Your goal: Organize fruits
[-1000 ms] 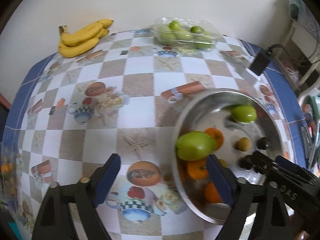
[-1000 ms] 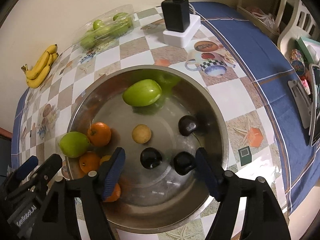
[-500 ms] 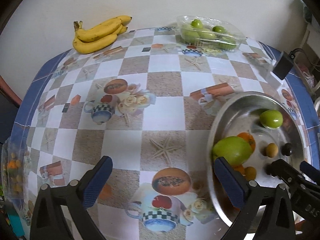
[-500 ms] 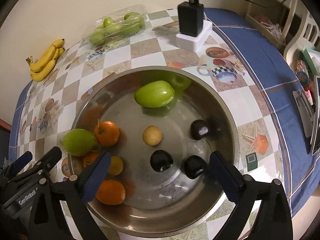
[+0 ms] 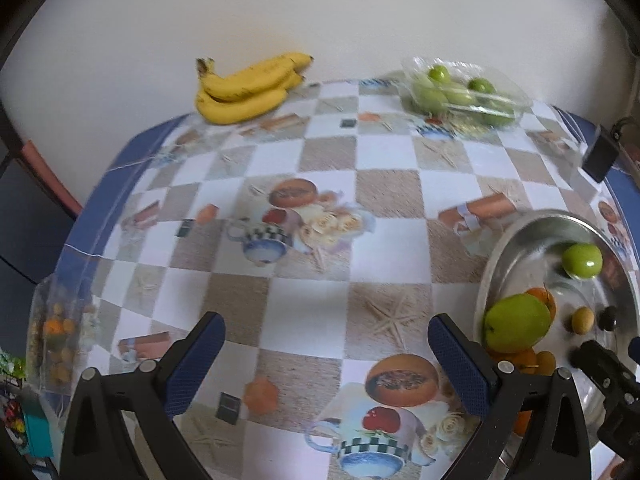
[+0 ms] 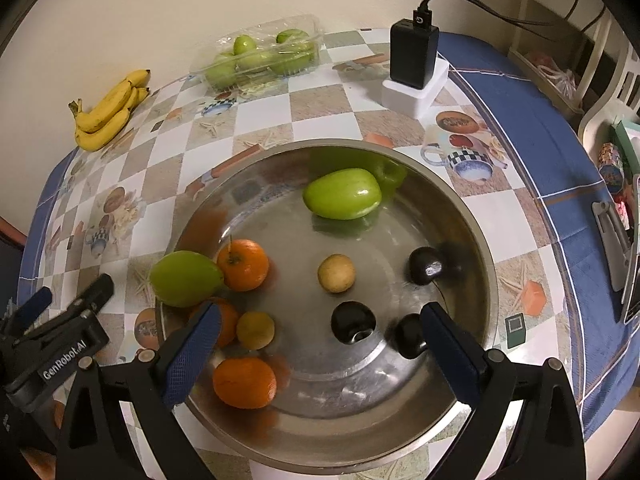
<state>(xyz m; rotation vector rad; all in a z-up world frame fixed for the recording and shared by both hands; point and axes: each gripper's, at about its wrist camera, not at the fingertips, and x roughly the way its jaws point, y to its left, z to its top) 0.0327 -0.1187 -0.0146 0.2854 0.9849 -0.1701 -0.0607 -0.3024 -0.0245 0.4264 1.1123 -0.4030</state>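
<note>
The right gripper (image 6: 320, 344) hangs over a steel bowl (image 6: 476, 240), its blue-padded jaws spread wide with nothing pressed between them. Nearest it, just inside the right finger, sit two glossy black plums (image 6: 408, 336), one (image 6: 353, 322) closer to the middle of the gap. By the left finger lie an orange (image 6: 245, 382) close to the bowl's near rim, a small yellow fruit (image 6: 255, 330) just beyond it, and another orange (image 6: 229, 320) half hidden behind the pad. Further ahead, a small tan round fruit (image 6: 336, 273) rests alone in the middle of the bowl, a third dark plum (image 6: 425, 266) off to its right. To the left at about the same depth, a stemmed orange (image 6: 242, 265) touches a green mango (image 6: 185, 278) that leans on the bowl's left wall. At the far side lies a second smooth, shiny green mango (image 6: 342, 194), mirrored in the steel.

The left gripper (image 5: 326, 360) is likewise fully open and empty, poised over the checked tablecloth (image 5: 328, 196) with the bowl off to its right. Far ahead of it, against the wall, lies a bunch of yellow bananas (image 5: 248, 88) with dark flecks, and to the right of those a clear plastic tray of small green fruits (image 5: 460, 92). Beyond the bowl in the right view stands a black charger (image 6: 414, 54) on a white block.
</note>
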